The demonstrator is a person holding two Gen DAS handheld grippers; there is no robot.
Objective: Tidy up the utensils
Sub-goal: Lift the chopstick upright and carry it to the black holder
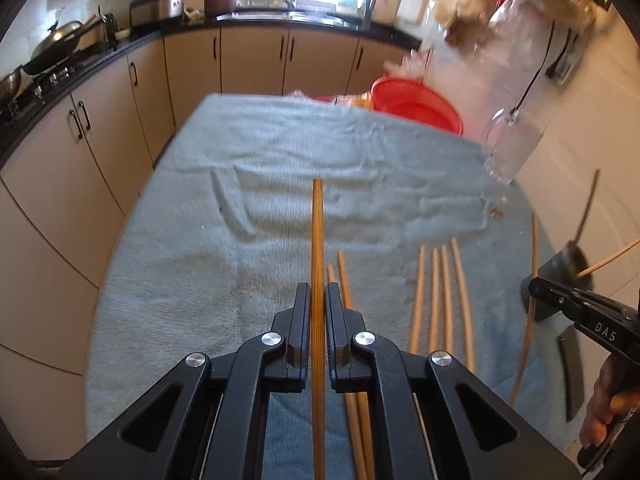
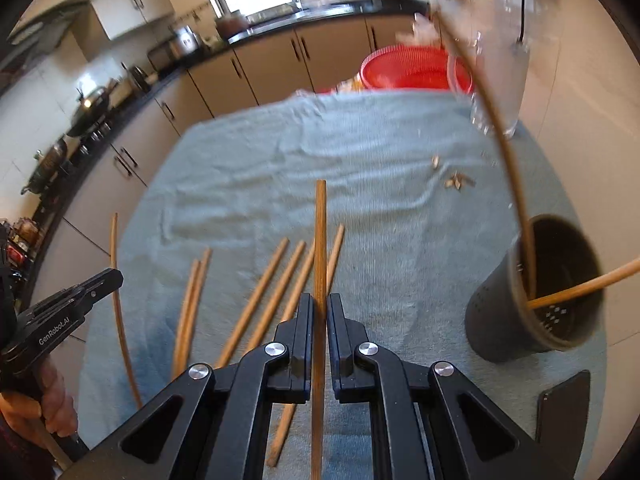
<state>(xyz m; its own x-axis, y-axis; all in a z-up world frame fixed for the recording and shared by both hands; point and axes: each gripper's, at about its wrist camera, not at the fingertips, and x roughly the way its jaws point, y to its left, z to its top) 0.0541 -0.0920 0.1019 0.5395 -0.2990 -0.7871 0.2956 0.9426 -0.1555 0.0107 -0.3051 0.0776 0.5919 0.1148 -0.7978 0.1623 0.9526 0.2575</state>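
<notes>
Chopsticks lie loose on a blue towel [image 1: 248, 208] that covers the table: each claw has one pinched. The left gripper [image 1: 318, 292] is clamped tight on a chopstick [image 1: 317, 220] that sticks out forward past its tips, above the towel. The right gripper [image 2: 319, 304] is likewise closed on its own chopstick [image 2: 320, 232]. More loose chopsticks [image 2: 256, 296] lie near the towel's near edge. A dark holder [image 2: 504, 320] stands toward the towel's right edge with two chopsticks leaning inside. A red basket [image 2: 404, 70] sits beyond the far edge.
</notes>
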